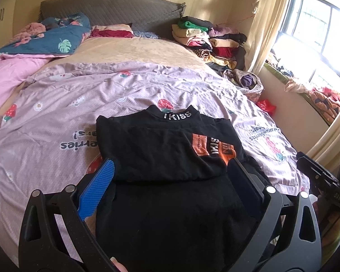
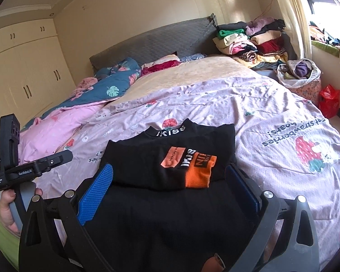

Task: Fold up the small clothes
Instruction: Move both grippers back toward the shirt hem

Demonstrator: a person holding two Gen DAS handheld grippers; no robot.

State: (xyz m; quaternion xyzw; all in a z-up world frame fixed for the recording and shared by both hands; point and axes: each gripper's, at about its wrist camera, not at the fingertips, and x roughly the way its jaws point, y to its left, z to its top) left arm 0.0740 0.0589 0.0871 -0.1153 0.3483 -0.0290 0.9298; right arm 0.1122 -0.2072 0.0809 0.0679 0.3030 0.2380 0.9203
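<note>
My left tool (image 1: 170, 181) and right tool (image 2: 168, 181) gape over the black shirt (image 1: 161, 145); a careless grab at 12 o'clock could undo its fold.

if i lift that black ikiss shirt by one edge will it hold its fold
Probably not. The black shirt is soft knit lying limp on the bedspread, so it would likely droop and unfold. It looks light. Its loose folded layers may slide apart unless both open claws support it.

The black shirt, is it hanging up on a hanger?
No, the black shirt lies partly folded on the pink strawberry blanket spread over the bed.
</note>
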